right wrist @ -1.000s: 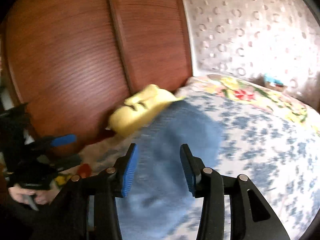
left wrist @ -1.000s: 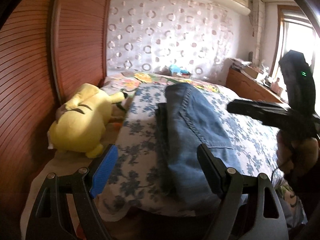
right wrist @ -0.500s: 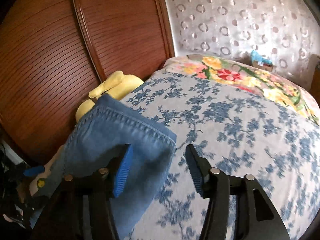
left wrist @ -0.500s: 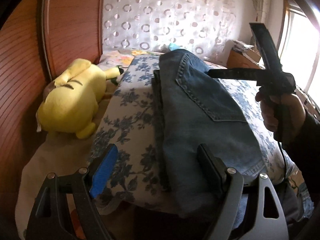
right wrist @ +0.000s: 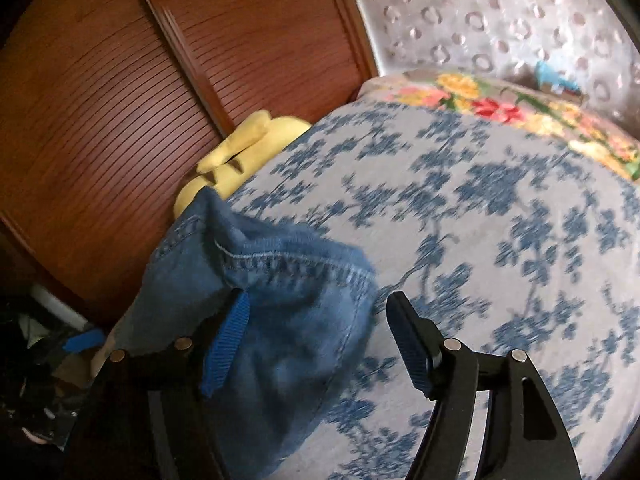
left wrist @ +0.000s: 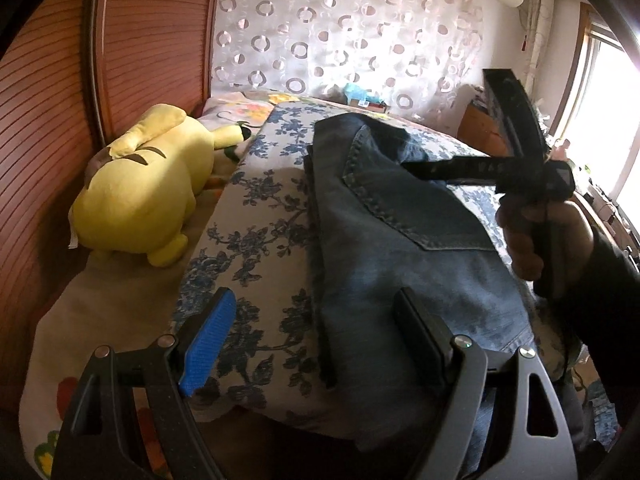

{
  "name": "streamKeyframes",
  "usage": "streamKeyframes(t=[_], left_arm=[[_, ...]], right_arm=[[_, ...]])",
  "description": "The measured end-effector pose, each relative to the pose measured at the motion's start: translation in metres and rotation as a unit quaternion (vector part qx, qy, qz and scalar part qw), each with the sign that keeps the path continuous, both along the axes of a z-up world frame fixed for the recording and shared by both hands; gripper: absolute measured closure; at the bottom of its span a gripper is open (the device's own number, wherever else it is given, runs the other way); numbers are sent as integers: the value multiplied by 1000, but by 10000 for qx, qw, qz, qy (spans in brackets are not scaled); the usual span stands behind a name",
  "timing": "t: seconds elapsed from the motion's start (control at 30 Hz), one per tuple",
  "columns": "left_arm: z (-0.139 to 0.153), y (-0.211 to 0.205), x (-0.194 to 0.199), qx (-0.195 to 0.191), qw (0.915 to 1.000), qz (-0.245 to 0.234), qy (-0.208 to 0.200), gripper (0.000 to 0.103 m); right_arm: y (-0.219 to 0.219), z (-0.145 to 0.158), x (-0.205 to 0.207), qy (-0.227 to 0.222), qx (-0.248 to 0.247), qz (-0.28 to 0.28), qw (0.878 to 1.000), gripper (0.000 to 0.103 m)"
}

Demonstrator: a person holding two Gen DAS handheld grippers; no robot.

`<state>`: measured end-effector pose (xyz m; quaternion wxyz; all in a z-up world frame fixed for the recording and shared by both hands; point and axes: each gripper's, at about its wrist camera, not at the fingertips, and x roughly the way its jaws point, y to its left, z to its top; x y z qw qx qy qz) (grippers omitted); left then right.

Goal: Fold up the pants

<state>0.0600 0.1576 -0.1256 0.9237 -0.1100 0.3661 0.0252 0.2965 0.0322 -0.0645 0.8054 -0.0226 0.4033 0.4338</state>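
Observation:
Folded blue jeans [left wrist: 400, 248] lie lengthwise on a blue-flowered bedcover [left wrist: 256, 208]. My left gripper [left wrist: 316, 340] is open above their near end, and the jeans' left edge runs between its fingers without touching the pads. In the right wrist view the jeans' far end [right wrist: 272, 280] is rumpled. My right gripper [right wrist: 320, 336] hovers at that end with its jaws opening. Denim sits between them by the blue left pad [right wrist: 226, 340], but neither pad presses it. A hand [left wrist: 532, 236] holds that gripper over the jeans' far right side.
A yellow plush toy [left wrist: 144, 192] lies left of the bedcover against the slatted wooden wardrobe doors [left wrist: 48, 120]. A bright flowered blanket [right wrist: 520, 116] covers the far bed end below a ring-patterned curtain [left wrist: 340, 40]. A wooden dresser [left wrist: 480, 128] and a window stand right.
The right gripper has swung across to the jeans' far end and its jaws have widened. The left gripper has dipped a little closer to the bed, its jaws unchanged.

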Motion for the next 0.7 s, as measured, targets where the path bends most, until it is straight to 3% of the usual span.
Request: streamKeyframes(t=[0.1,0.27,0.43,0.53,0.7], left_arm=[[0,-5,3,23,10000,-46,20,21],[2,-10,8,51,9999,-90,7,21],[6,-11,17,83,9998,-154,-26,21],[11,-7,25,92,9998,-172,-98,21],[20,6,46,98,9996,-161,-214,21]], right_arm=[[7,-5,5,-20,-29,107,9999,32],[9,-5,13,193,147,242,9994,45],[5,3,20,136,421,387,9983,69],[5,12,30,213,709,407,9964,72],[26,24,44,-69,743,456,9962,74]])
